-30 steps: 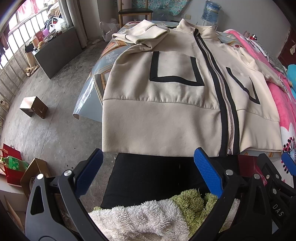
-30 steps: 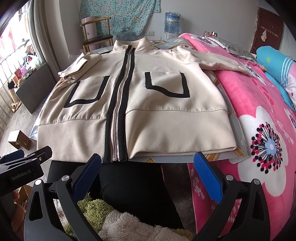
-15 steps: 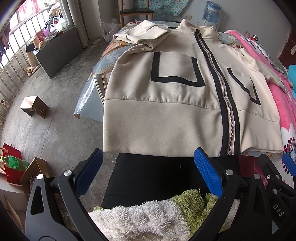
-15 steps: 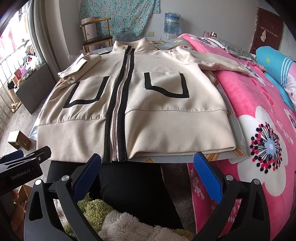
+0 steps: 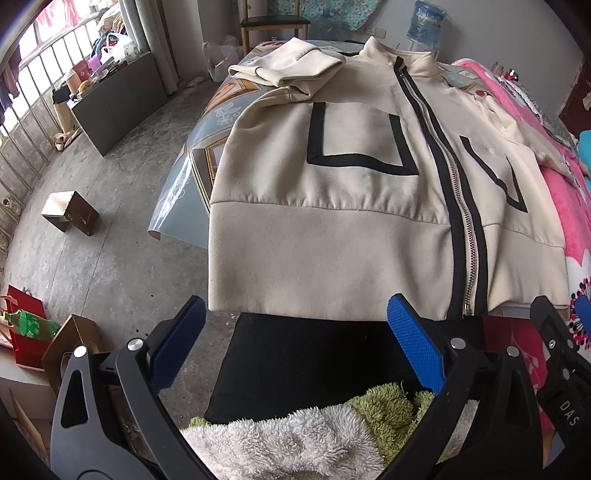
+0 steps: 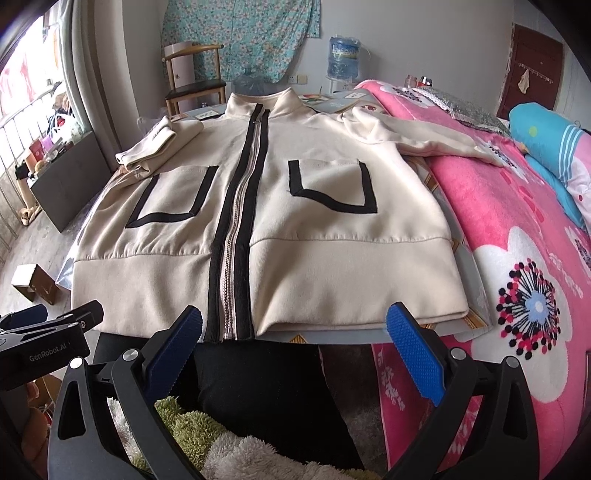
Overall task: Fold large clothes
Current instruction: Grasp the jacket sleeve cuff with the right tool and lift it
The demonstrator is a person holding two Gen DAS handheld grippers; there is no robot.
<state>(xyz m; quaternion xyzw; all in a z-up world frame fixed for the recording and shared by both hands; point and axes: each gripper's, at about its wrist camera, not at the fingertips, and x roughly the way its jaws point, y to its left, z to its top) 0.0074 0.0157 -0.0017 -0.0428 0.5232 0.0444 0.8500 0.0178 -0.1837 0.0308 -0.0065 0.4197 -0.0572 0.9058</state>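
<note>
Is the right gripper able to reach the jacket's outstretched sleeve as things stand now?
Probably yes. The right gripper is open and holds nothing, and the sleeve lies uncovered on the pink blanket, on its side. Nothing stands between them, though it must travel past the jacket hem first.

Cream zipped jacket (image 6: 314,206) lies flat, front up.

Both wrist cams are sitting low at the near end of the bed, looking fwd along the fingers & slightly down, close to the hem of the cream jacket (image 5: 332,221) (image 6: 280,221). Left cam is angling over the jacket's left half plus the concrete floor (image 5: 92,240). Right cam is facing its centre & the pink blanket (image 6: 517,240). Both are sharing the zipper, both pockets, the wooden chair (image 5: 273,22) (image 6: 194,85) & the water bottle (image 5: 424,22) (image 6: 343,55). Each is catching the other hand-held gripper at its edge.
</note>
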